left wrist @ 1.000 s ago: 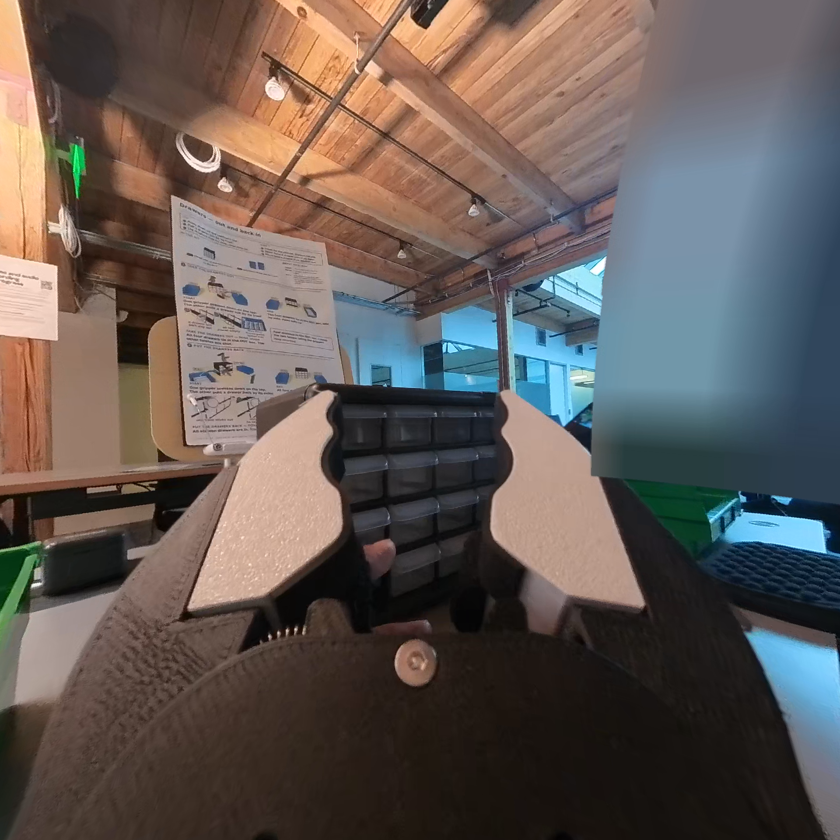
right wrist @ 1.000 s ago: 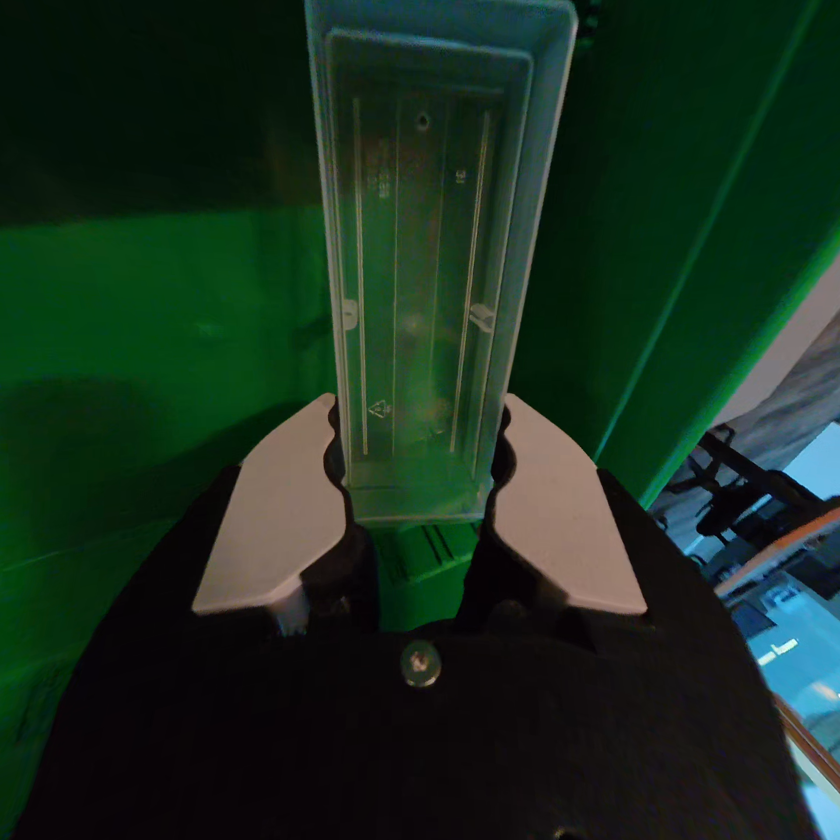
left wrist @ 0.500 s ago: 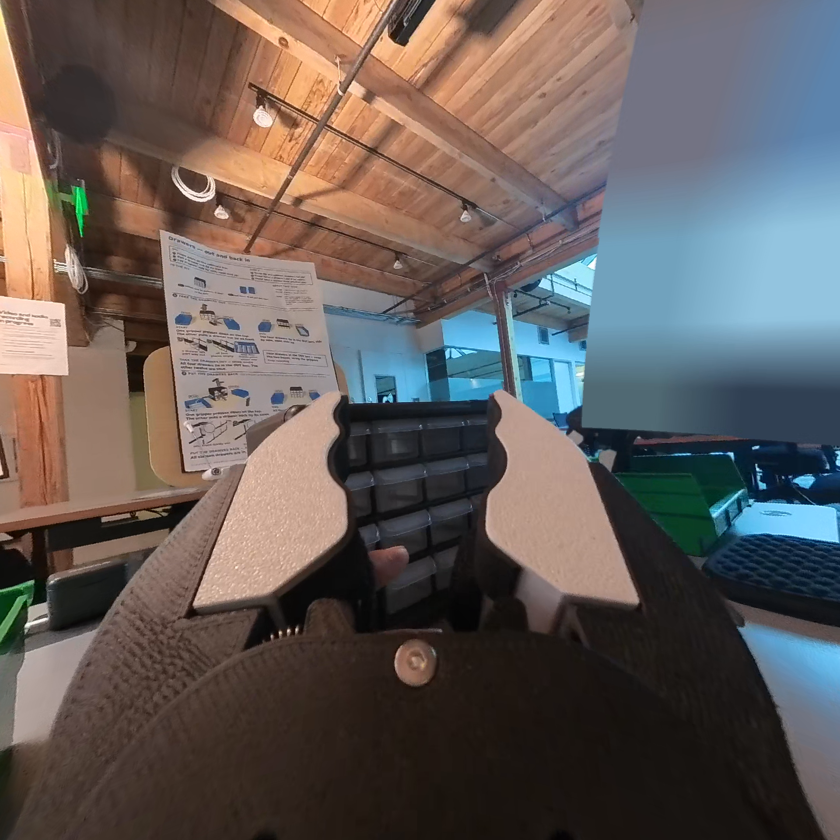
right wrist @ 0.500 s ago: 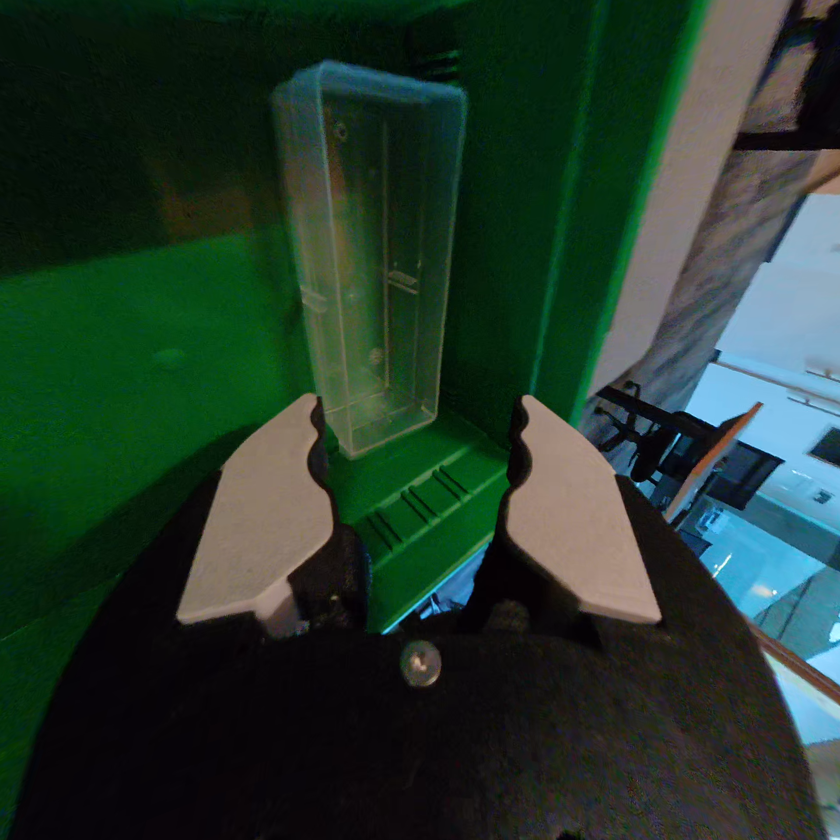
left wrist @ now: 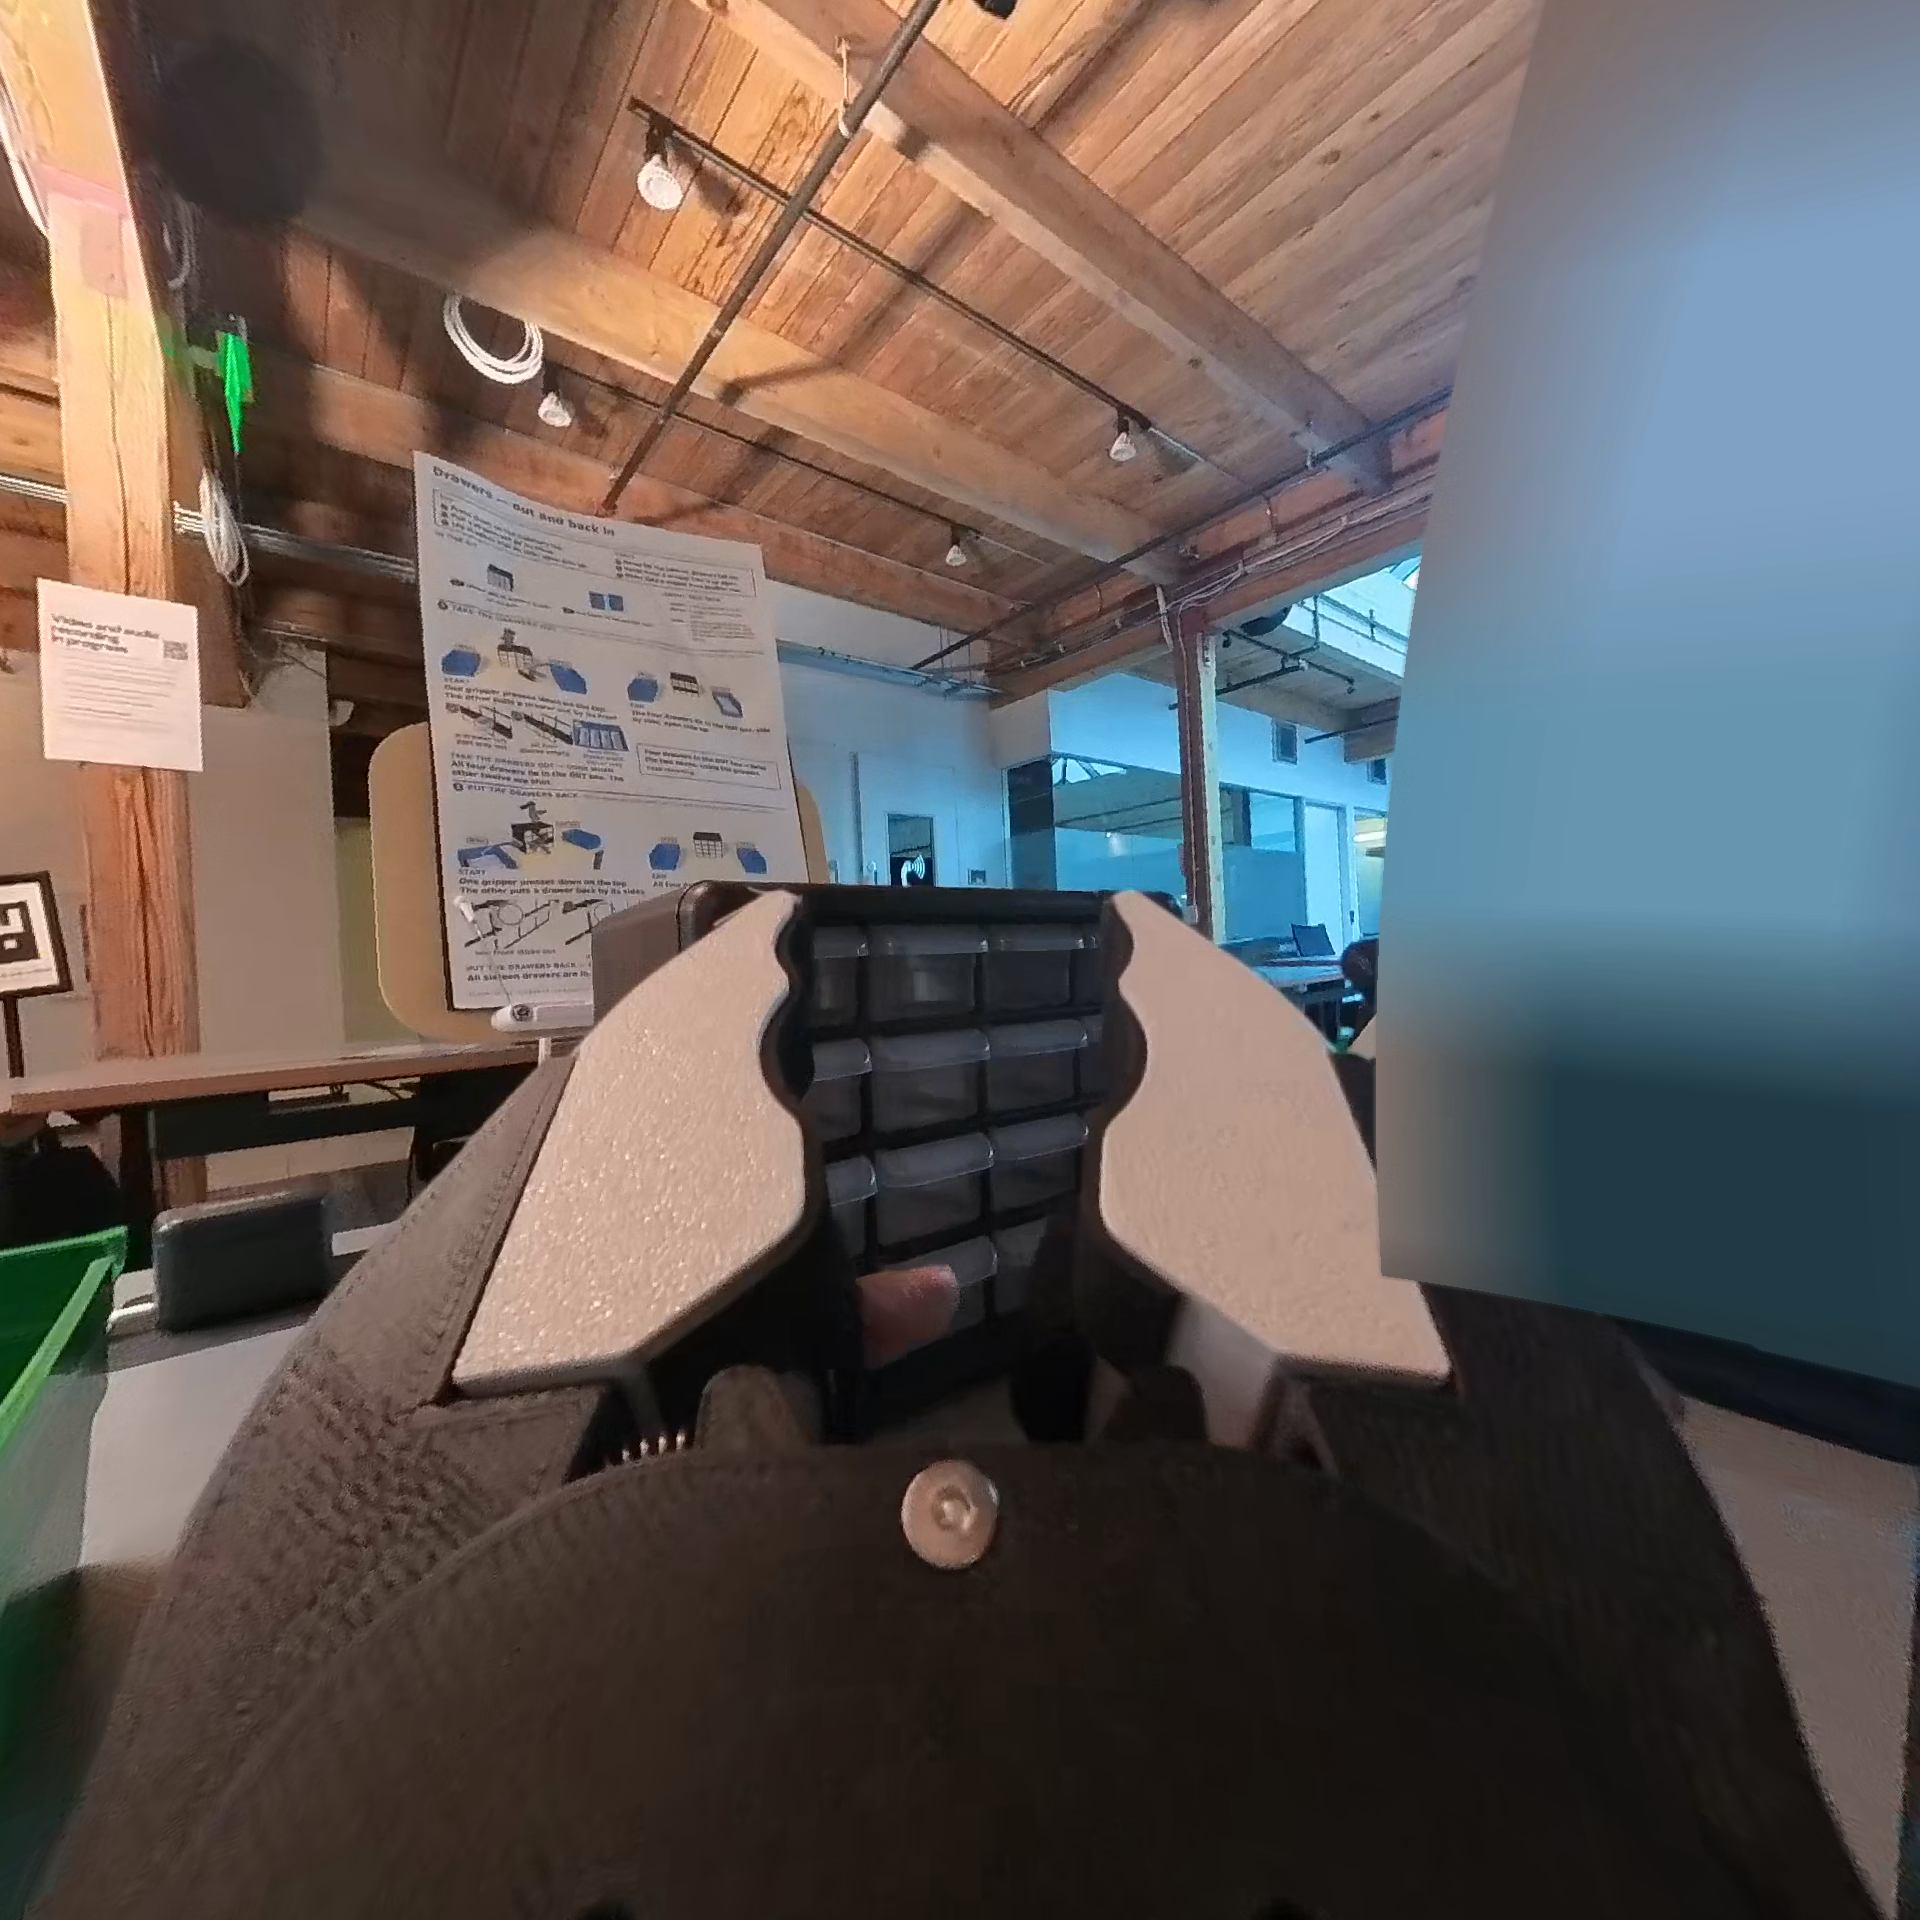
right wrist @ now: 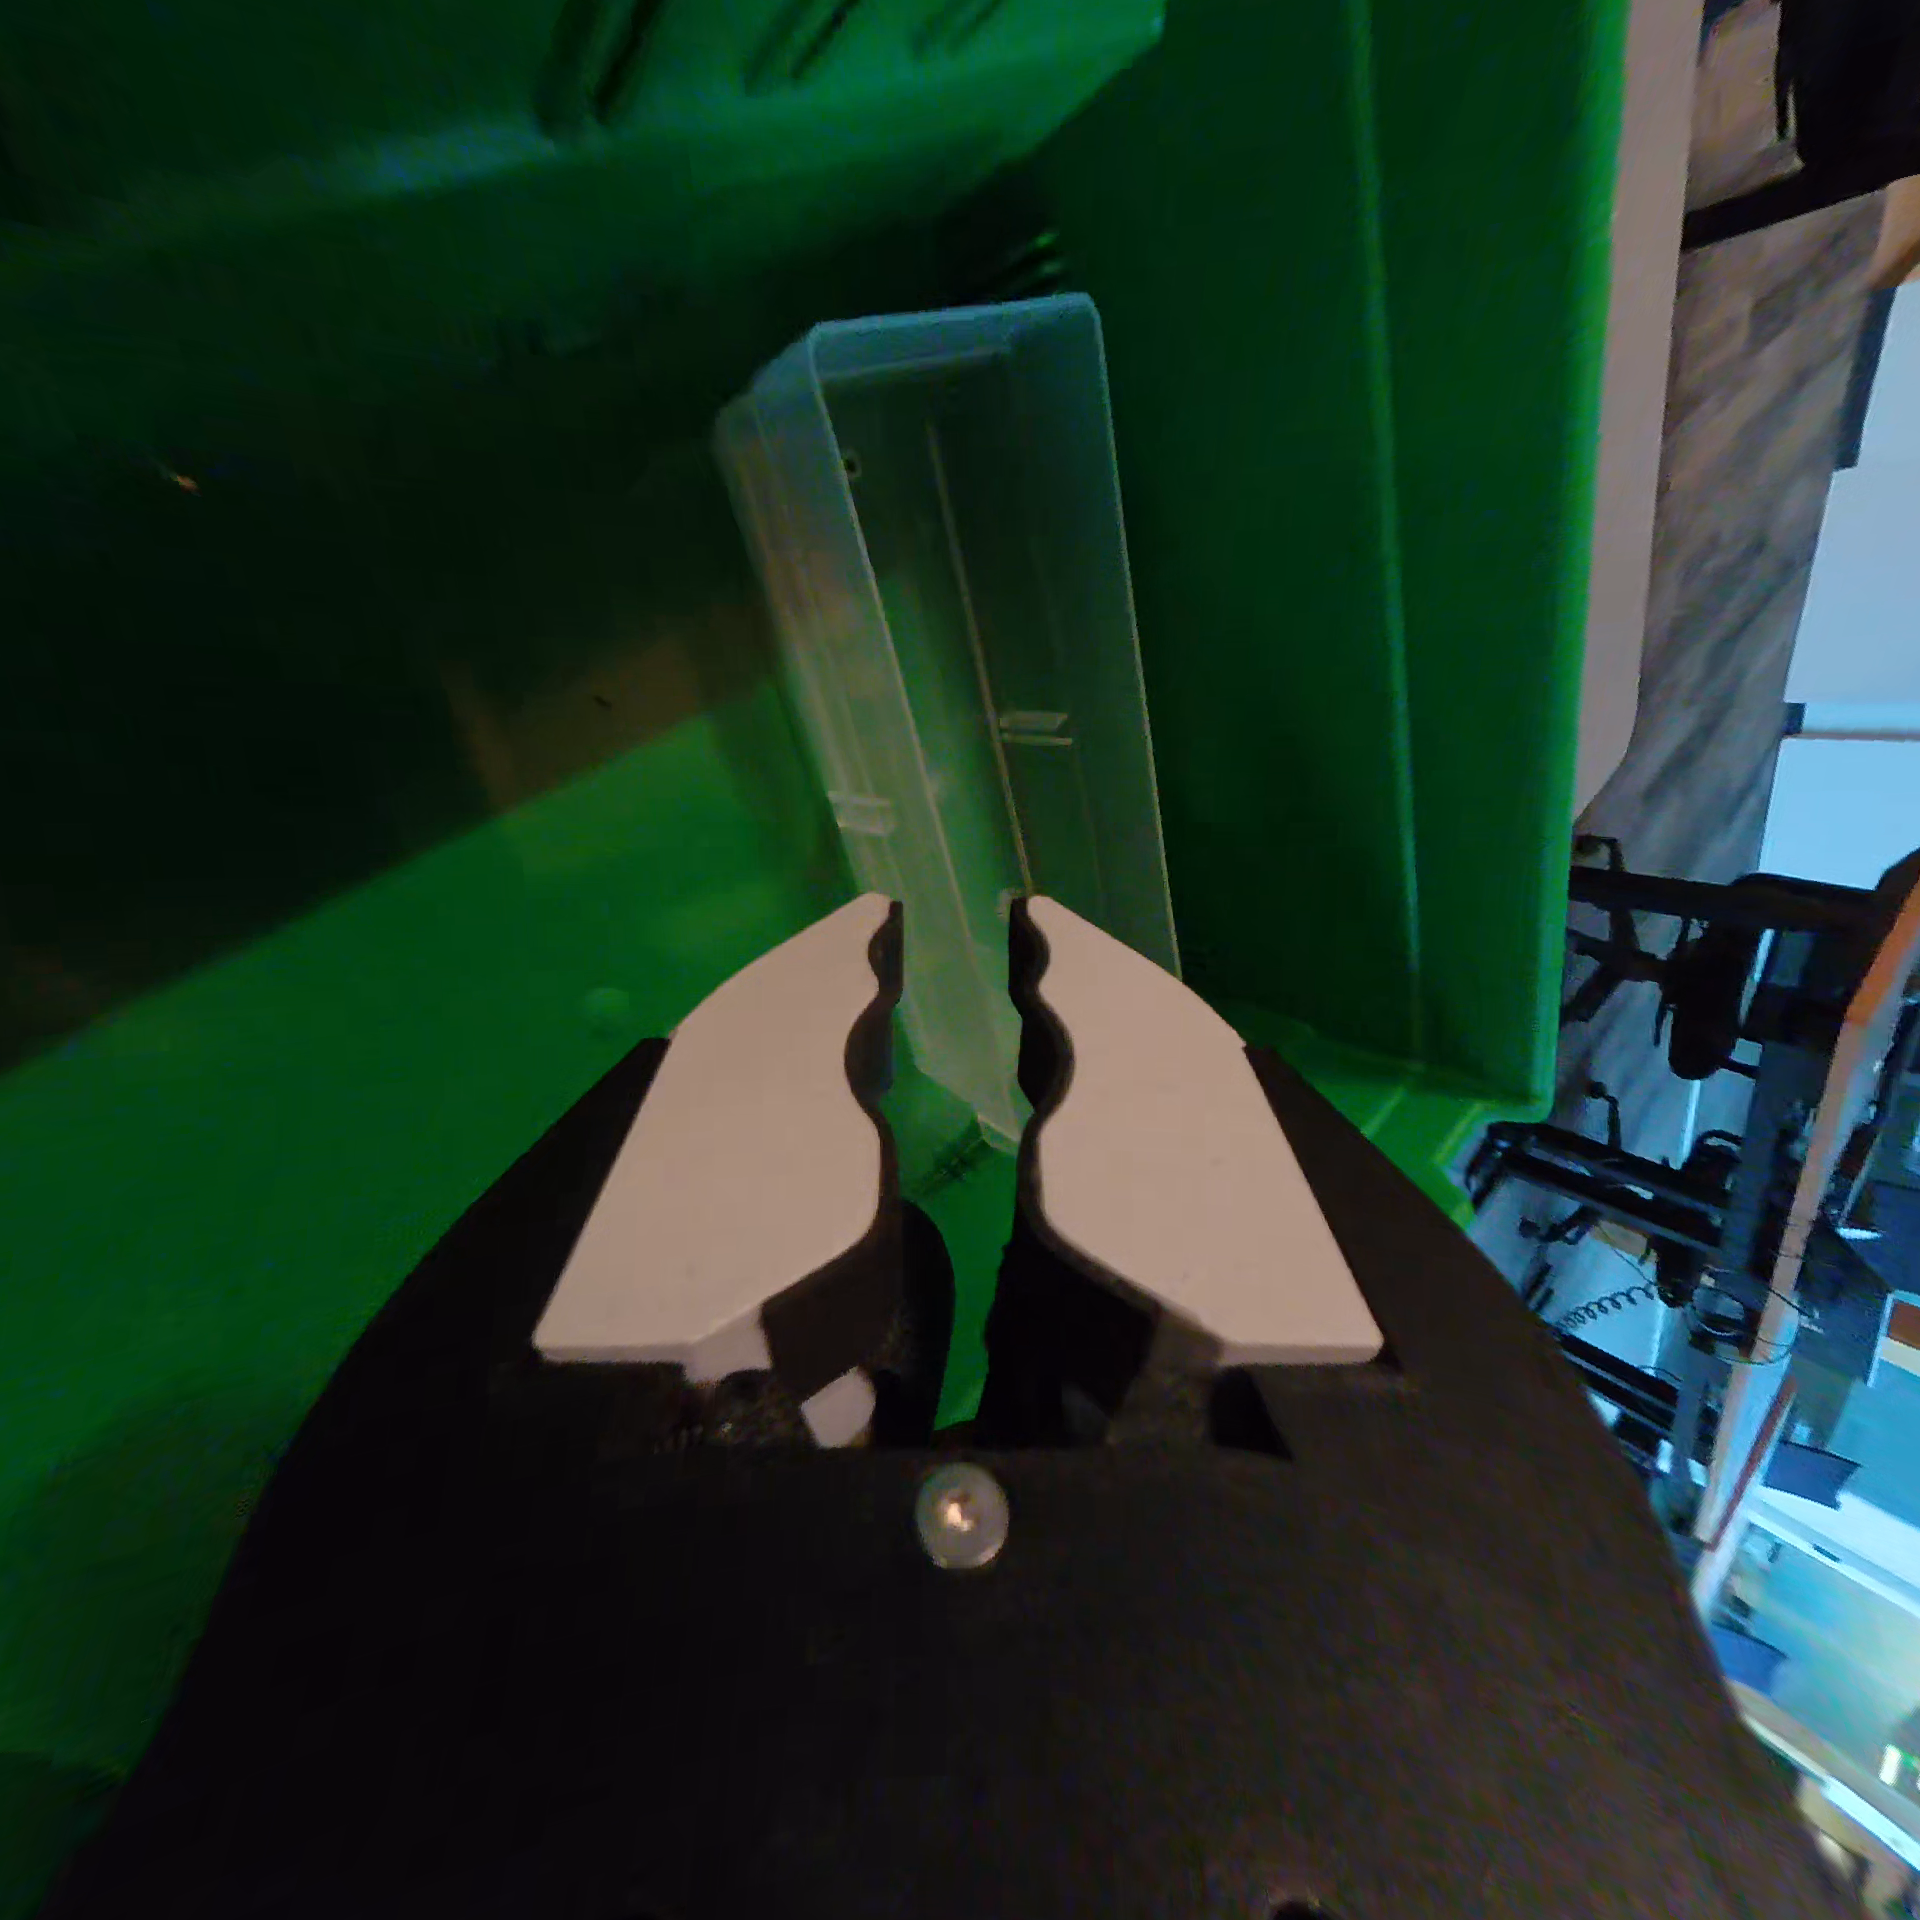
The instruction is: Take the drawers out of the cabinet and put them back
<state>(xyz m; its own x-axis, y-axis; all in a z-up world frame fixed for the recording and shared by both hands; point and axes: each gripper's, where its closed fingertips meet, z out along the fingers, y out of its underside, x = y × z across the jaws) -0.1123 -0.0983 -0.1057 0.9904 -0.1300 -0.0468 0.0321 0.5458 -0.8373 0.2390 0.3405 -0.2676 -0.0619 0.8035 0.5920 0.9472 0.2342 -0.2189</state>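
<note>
The black cabinet (left wrist: 940,1070) with rows of small clear drawers stands ahead in the left wrist view, framed between my fingers. My left gripper (left wrist: 951,914) is open and empty, and a person's fingertip (left wrist: 909,1299) shows low in the gap. In the right wrist view a clear drawer (right wrist: 987,623) lies in the green bin (right wrist: 416,1039), against its side wall. My right gripper (right wrist: 956,914) has its jaws almost together with only a narrow slit. The drawer's near end shows through the slit, behind the fingers.
An instruction poster (left wrist: 603,748) stands behind the cabinet on the grey table (left wrist: 187,1413). Another green bin (left wrist: 42,1309) sits at the left edge, with a dark box (left wrist: 239,1257) beside it. Desks and chairs (right wrist: 1714,1039) show past the bin's rim.
My right gripper let go of the clear drawer in the green bin, then closed its jaws almost fully and turned. My left gripper stayed open and shifted slightly in front of the cabinet.
</note>
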